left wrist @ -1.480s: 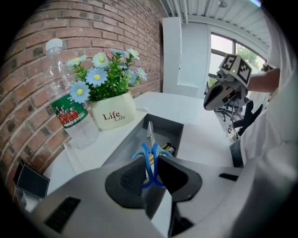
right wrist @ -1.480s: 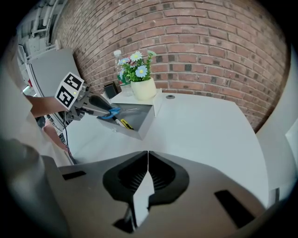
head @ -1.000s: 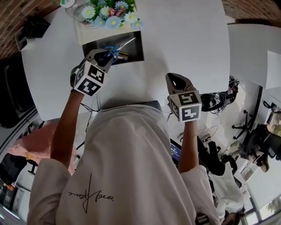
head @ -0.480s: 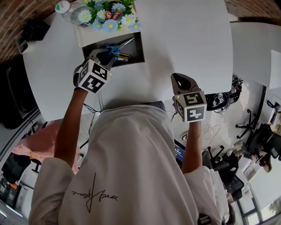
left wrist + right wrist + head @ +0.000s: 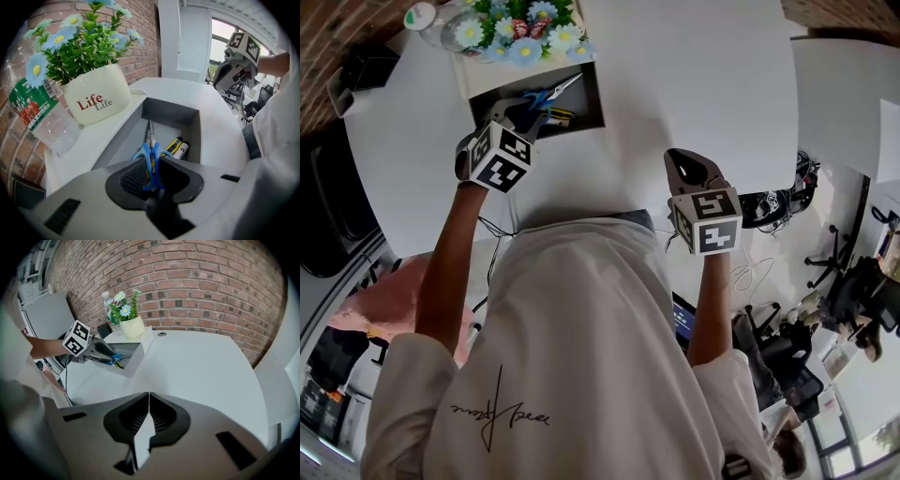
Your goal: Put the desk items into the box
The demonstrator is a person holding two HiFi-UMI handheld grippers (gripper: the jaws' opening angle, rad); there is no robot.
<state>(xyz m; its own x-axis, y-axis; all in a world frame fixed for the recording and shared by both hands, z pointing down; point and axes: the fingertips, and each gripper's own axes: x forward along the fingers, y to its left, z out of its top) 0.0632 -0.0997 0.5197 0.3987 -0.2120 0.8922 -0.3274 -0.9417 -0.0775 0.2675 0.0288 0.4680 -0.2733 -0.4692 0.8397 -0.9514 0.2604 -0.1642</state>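
Where a brick wall (image 5: pixel 187 287) backs the white table (image 5: pixel 694 84), the left gripper (image 5: pixel 151 174), jaws opening, holds scissors (image 5: pixel 151 157) over the box (image 5: pixel 194 136); the right gripper (image 5: pixel 149 404) is closed and empty; the items (image 5: pixel 176 147) beneath, possibly markers, are half hidden.

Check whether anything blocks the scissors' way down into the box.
Nothing visible does. The left gripper, its jaws opening, has the scissors between them right above the open box. A yellow utility knife lies on the box floor, and the flowerpot stands beside the opening, not over it.

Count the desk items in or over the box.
3. The scissors sit between the left gripper's opening jaws over the box; a yellow-black tool and a white marker lie side by side on its floor. Others may be hidden.
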